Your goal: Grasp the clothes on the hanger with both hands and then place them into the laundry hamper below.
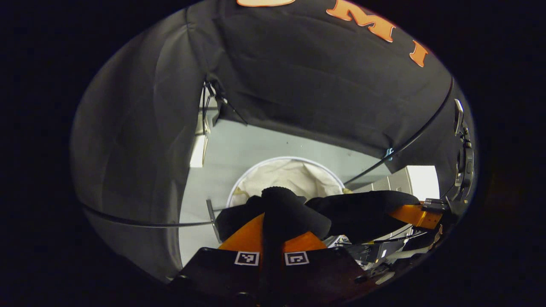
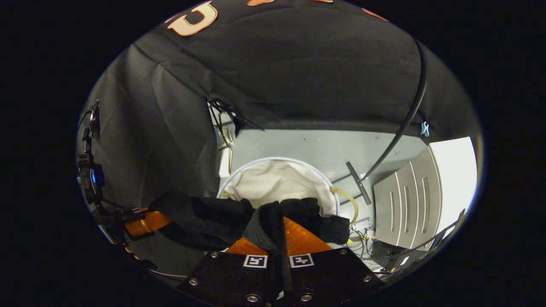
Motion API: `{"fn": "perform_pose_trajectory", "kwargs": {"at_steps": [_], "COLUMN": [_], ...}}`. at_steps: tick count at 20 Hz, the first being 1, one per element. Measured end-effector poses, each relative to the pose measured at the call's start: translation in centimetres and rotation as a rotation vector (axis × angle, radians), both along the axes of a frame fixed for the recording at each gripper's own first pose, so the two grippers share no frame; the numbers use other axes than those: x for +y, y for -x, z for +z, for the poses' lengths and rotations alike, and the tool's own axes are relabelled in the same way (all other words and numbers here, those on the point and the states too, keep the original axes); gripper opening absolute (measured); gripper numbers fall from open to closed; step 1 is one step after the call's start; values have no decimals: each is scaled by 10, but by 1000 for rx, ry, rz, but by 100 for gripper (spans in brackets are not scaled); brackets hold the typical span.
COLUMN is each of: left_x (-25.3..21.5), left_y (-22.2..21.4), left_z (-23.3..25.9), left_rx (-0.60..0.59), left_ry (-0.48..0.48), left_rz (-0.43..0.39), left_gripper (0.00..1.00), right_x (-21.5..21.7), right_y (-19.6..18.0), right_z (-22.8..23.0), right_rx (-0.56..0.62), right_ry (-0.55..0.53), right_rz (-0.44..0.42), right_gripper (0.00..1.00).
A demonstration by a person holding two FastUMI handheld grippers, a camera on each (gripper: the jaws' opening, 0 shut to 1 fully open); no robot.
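Lowering the garment into the hamper

Left gripper [image 1: 273, 221] and right gripper [image 2: 279, 230] each pinch the black fabric garment [image 1: 362, 211] — centre it over the round white-lined laundry hamper [image 2: 277, 181], then release both ends together.

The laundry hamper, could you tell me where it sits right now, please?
In both gripper views the white-lined laundry hamper stands on the grey floor, straight ahead and just beyond the black garment both grippers pinch.

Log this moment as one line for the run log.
left: shut on garment | right: shut on garment | hamper: below, open | stage: carrying
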State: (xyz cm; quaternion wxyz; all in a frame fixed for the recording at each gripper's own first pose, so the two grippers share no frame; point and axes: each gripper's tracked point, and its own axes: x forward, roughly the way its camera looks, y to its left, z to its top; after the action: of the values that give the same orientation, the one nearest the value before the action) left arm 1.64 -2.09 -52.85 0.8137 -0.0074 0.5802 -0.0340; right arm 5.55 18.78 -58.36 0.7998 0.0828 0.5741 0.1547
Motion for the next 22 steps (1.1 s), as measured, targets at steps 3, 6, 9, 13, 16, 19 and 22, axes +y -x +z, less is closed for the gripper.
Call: {"fn": "perform_pose_trajectory", "kwargs": {"at_steps": [3, 6, 9, 13, 16, 19, 22], "left_x": [21, 24, 22, 21, 24, 24, 24], "left_y": [7, 16, 28, 36, 23, 16, 21], "left_z": [-27, -36, -44, -43, -36, -28, -21], "left_rx": [54, 94, 132, 148, 115, 90, 80], "left_ry": [-90, -128, -120, -96, -104, -115, -123], "left_rz": [-34, -71, -63, -40, -30, -20, -9], "left_gripper": [11, 14, 18, 32, 43, 65, 86], "right_x": [1, -4, -4, -4, -6, -15, -28], "right_y": [3, 2, 5, 6, 4, 4, 7], "right_z": [-21, -31, -34, -30, -25, -16, -4], "right_rx": [54, 84, 93, 85, 74, 53, 33], "right_ry": [18, 46, 65, 79, 87, 97, 97], "right_rz": [-35, -64, -52, -48, -47, -59, -73], "right_gripper": [7, 11, 13, 34, 63, 78, 93]}}
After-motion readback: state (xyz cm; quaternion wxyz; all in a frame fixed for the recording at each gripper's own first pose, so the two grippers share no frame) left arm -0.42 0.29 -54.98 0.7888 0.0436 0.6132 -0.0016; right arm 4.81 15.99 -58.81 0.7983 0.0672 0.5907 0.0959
